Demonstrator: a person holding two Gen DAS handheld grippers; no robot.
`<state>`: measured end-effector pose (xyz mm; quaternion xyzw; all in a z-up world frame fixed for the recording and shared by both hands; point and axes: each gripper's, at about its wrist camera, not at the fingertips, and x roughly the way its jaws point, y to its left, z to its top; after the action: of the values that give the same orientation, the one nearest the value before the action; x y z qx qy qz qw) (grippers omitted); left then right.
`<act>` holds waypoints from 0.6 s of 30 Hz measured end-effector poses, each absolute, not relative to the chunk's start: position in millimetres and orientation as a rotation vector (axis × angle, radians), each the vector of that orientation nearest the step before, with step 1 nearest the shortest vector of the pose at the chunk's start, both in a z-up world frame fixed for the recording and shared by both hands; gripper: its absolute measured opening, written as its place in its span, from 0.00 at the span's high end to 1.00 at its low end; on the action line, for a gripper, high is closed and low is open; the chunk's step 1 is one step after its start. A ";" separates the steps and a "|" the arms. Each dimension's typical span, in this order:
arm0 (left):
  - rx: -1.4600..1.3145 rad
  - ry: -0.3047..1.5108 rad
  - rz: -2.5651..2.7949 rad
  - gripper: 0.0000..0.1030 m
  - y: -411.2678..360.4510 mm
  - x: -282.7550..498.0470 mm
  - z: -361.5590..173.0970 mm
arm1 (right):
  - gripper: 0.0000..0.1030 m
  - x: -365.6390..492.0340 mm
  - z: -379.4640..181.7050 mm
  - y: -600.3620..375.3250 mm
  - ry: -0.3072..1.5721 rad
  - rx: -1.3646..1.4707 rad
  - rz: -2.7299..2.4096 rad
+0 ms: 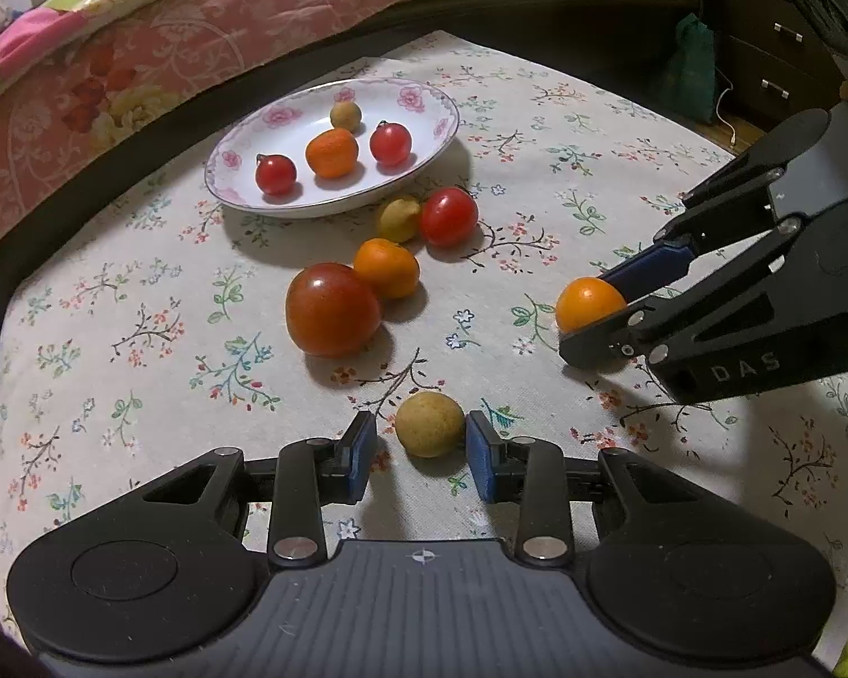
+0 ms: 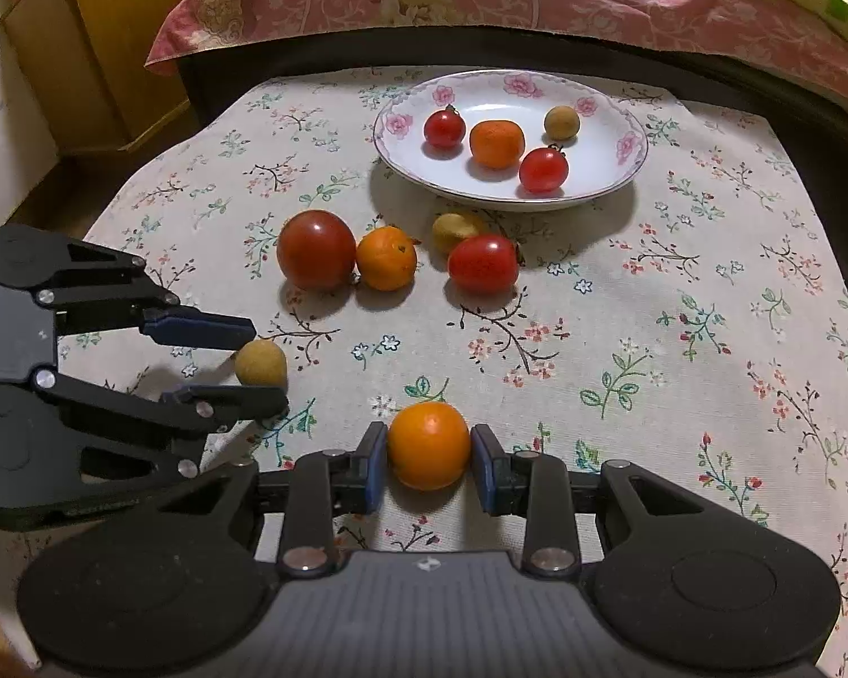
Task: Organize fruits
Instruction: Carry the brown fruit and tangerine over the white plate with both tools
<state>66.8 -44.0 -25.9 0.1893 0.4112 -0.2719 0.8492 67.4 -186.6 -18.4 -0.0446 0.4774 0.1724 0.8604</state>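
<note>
The left gripper [image 1: 421,438] points steeply down at the tablecloth [image 1: 141,294], and its jaws stand a little apart around the small tan fruit [image 1: 429,424]. A gap shows on the left side of the fruit, while the right pad is just beside it; I judge the fruit is not pressed and rests on the cloth. The right gripper [image 2: 428,463] is also tilted down, and its blue pads hold the orange fruit [image 2: 428,445] on both sides (a narrow, firm grip, as it looks).

From each gripper the plate [image 1: 449,107] lies ahead: at about 11 o'clock from the left gripper, at about 1 o'clock from the right one. Between them lie four loose fruits, the big red tomato [image 1: 333,309] the nearest. The plate already holds four fruits.

Neither hand looks clearly nearer to the plate. I judge that the right hand, which already holds a fruit, should carry it over the loose fruits.
</note>
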 end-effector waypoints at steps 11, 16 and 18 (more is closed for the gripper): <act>0.387 0.872 -0.590 0.67 -48.0 69.2 -24.2 | 0.70 67.1 -16.3 -187.3 1.011 -0.080 0.350; 0.352 0.856 -0.584 0.67 -47.5 75.5 -18.1 | 0.70 70.2 -11.2 -186.2 0.993 -0.057 0.355; 0.343 0.850 -0.580 0.67 -47.7 78.5 -16.0 | 0.70 72.1 -9.1 -186.2 0.987 -0.046 0.354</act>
<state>78.5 -47.7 -16.0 0.1634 0.4046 -0.2761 0.8564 72.1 -186.2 -9.1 -0.0220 0.4710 0.1691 0.8655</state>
